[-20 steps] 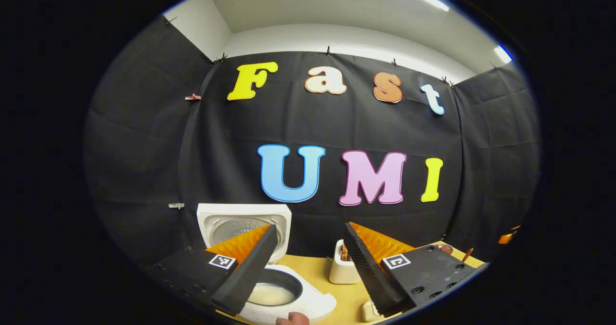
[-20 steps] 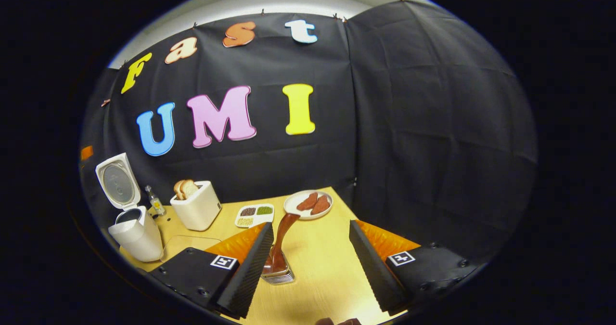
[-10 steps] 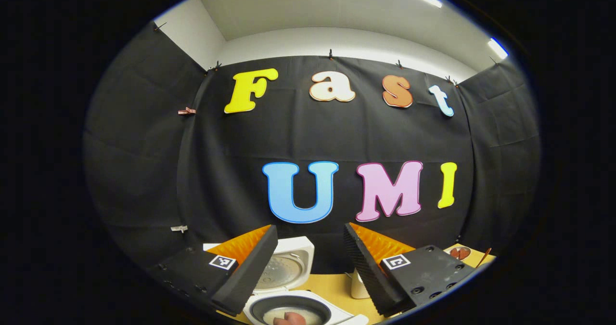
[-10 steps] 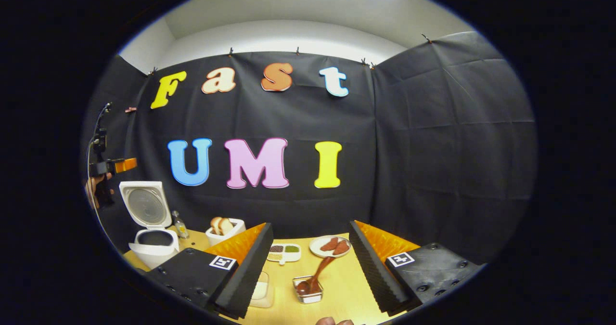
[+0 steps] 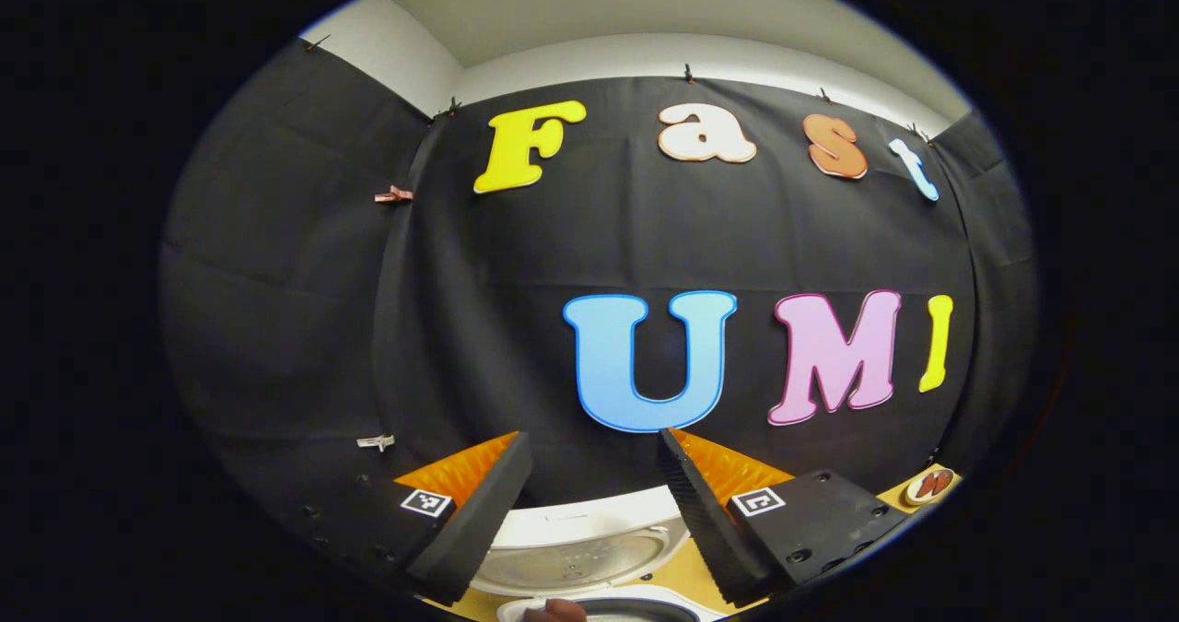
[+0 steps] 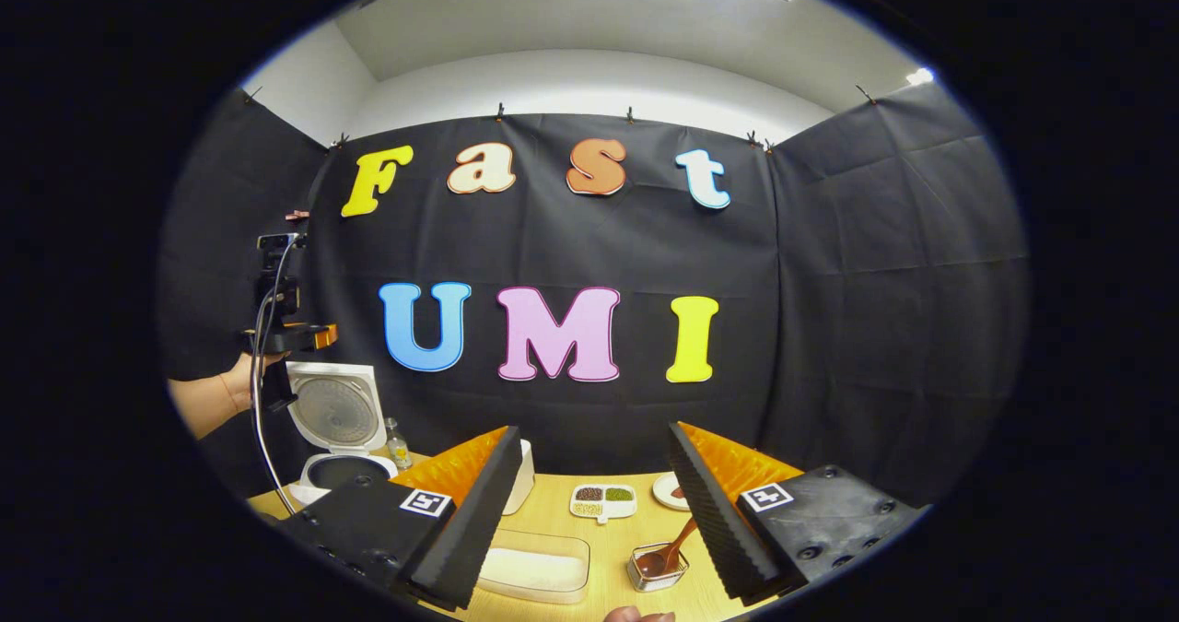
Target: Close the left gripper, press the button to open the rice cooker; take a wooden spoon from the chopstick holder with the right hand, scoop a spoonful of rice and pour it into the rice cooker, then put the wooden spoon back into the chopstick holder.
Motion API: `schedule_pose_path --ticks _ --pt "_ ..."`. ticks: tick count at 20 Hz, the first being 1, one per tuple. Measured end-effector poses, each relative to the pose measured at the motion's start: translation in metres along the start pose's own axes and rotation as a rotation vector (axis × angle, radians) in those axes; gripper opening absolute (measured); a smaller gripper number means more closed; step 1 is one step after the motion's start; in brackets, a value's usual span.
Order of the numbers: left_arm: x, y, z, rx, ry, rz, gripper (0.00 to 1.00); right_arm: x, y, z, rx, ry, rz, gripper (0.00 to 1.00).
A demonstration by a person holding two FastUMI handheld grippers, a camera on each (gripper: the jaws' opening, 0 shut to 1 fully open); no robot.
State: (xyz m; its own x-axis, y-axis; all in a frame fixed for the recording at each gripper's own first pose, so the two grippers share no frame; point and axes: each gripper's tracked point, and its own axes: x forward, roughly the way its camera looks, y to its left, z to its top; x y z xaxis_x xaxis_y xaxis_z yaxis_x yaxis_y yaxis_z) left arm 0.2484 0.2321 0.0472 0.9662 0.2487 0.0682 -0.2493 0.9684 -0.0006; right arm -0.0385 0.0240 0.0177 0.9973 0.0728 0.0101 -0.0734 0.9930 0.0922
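Right gripper view: rice cooker [image 6: 336,438] stands lid-up at the bench's [image 6: 608,548] far left; the wooden spoon [image 6: 665,554] leans in the chopstick holder [image 6: 656,569], beside a clear rice container [image 6: 534,574]. Right gripper [image 6: 594,511] fingers apart, empty. Left gripper [image 5: 589,511] fingers apart above the cooker's raised lid [image 5: 576,557]; a person's hand [image 6: 241,378] holds it.

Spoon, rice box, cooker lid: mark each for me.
Spoon [image 6: 680,539], right gripper view, on its handle above the holder.
Rice box [image 6: 537,569], right gripper view, on the rice inside.
Cooker lid [image 6: 337,411], right gripper view, on its raised inner face.
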Motion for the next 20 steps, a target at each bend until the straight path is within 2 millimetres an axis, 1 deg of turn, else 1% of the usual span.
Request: schedule_pose_path --ticks 3,5,7,8,9,10,13,15,18,20 --pt "0.026 0.009 -0.027 0.028 0.043 0.027 0.94 0.005 -0.002 -0.005 0.015 0.013 -0.024 0.98" --pt "0.041 0.009 -0.044 0.039 0.080 0.032 0.94 0.008 -0.003 -0.007 0.020 0.020 -0.038 0.98" --pt "0.051 0.012 -0.061 0.053 0.120 0.053 0.94 0.013 -0.004 -0.009 0.010 0.025 -0.050 0.98" --pt "0.053 0.015 -0.069 0.055 0.140 0.067 0.94 0.014 -0.002 -0.010 0.007 0.029 -0.045 0.98" --pt "0.054 0.016 -0.072 0.049 0.152 0.079 0.94 0.016 0.000 -0.010 0.003 0.031 -0.041 0.98" --pt "0.051 0.014 -0.072 0.035 0.149 0.090 0.97 0.017 0.001 -0.010 -0.006 0.030 -0.038 0.98" --pt "0.040 0.012 -0.073 0.018 0.184 0.122 0.99 0.022 0.008 -0.009 -0.019 0.035 -0.016 0.98" --pt "0.025 0.005 -0.075 0.005 0.214 0.131 1.00 0.025 0.009 -0.008 -0.006 0.034 -0.001 0.98" --pt "-0.009 -0.007 -0.082 -0.010 0.260 0.140 1.00 0.025 0.002 -0.007 0.000 0.020 0.008 0.98" --pt "-0.034 -0.017 -0.092 -0.019 0.289 0.153 1.00 0.024 -0.002 -0.009 0.002 0.023 0.017 0.98"
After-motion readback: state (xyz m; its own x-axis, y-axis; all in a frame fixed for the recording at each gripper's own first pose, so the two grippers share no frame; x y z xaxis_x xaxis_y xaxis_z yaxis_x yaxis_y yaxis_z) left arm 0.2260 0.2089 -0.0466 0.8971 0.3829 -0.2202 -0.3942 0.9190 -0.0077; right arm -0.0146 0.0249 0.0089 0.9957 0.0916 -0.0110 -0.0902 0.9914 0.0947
